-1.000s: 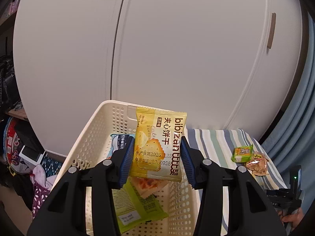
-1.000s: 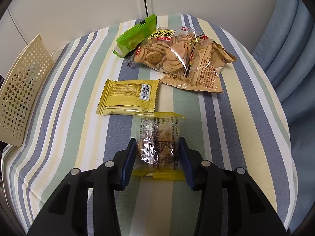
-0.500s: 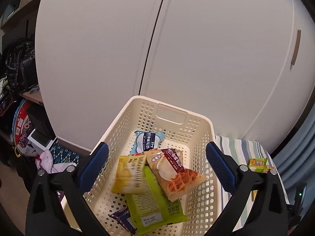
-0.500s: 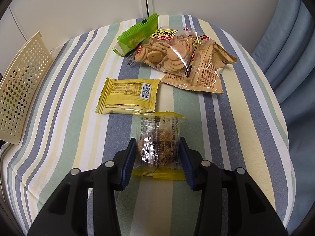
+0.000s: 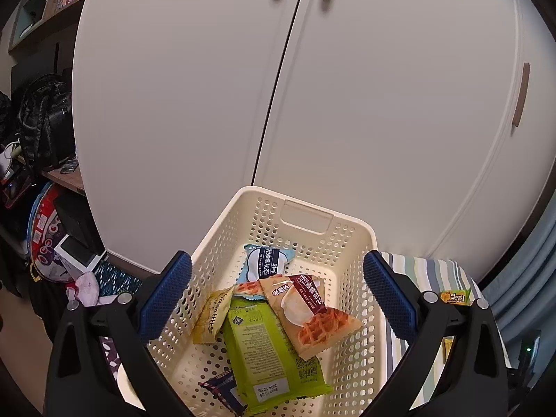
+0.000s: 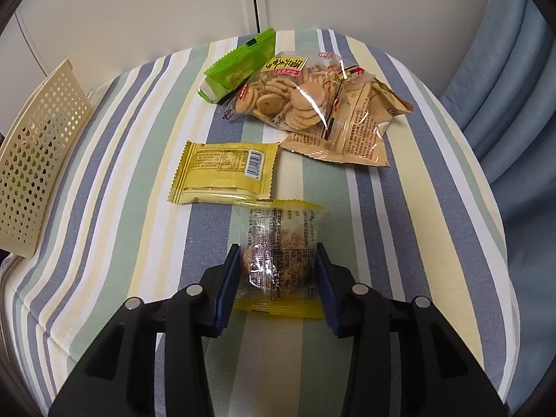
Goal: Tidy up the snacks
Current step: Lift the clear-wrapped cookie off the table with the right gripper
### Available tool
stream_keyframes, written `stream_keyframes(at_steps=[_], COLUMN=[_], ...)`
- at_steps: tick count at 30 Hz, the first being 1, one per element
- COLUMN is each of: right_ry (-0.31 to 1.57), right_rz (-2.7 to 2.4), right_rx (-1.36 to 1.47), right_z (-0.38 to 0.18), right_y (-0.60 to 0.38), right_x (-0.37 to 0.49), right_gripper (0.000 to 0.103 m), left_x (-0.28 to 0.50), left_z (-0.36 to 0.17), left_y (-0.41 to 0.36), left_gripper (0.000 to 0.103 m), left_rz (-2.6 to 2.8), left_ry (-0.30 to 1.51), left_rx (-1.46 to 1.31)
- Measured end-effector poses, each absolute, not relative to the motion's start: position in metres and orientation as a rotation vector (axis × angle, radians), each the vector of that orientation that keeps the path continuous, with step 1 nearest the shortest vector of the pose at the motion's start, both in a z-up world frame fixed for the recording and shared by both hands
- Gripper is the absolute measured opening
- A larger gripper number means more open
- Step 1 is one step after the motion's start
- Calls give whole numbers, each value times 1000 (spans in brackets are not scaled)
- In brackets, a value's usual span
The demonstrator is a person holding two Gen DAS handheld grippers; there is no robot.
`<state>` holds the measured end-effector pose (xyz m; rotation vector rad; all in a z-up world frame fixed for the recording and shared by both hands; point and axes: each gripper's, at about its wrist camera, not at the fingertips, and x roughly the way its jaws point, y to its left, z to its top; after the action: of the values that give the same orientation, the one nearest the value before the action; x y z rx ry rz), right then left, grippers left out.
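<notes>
Half sorted: several packets already in cream basket (image 5: pixel 351 232) under spread, empty left gripper (image 5: pixel 278 295). Right gripper (image 6: pixel 278 278) pinching clear crumble packet (image 6: pixel 279 260) on striped cloth (image 6: pixel 114 191); four left there.

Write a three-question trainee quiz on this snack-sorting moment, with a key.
1. True or false: the left gripper holds a packet.
2. What is the right gripper closed on?
A. clear yellow-edged snack packet
B. green packet
C. cookie bag
3. Where does the waffle packet lie?

Key: 1 false, it is open above the basket; 2 A; 3 in the basket.
</notes>
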<state>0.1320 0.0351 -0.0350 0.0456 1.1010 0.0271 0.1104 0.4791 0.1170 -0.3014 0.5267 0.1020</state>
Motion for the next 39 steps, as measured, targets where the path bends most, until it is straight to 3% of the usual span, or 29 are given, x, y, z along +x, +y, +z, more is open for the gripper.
stream_keyframes(at_steps=[7, 14, 15, 17, 22, 24, 26, 27, 28, 39], right_ry=[1045, 1010, 1019, 1031, 1088, 1123, 1155, 1163, 1156, 1024], right_rz=[80, 98, 97, 78, 59, 59, 59, 56, 57, 214], right_rx=[64, 9, 7, -17, -62, -85, -97, -96, -86, -28], right_z=[-14, 10, 8, 2, -19, -29, -37, -39, -38, 19], right_y=[53, 80, 80, 79, 78, 80, 82, 82, 81, 130], right_x=[121, 125, 127, 130, 139, 142, 144, 145, 144, 126], right_gripper=[36, 38, 43, 68, 73, 69, 51, 49, 41, 38], left_x=[104, 102, 102, 102, 101, 101, 101, 101, 101, 98], left_z=[124, 124, 123, 123, 123, 123, 123, 123, 123, 126], left_y=[484, 491, 493, 495, 496, 495, 494, 494, 494, 497], left_gripper=[100, 100, 100, 100, 100, 100, 100, 100, 100, 100], left_rz=[108, 118, 117, 115, 110, 106, 104, 103, 102, 112], left_ry=[493, 482, 482, 482, 478, 476, 476, 476, 476, 456], left_rx=[-322, -340, -343, -350, -357, -355, -354, -353, -354, -365])
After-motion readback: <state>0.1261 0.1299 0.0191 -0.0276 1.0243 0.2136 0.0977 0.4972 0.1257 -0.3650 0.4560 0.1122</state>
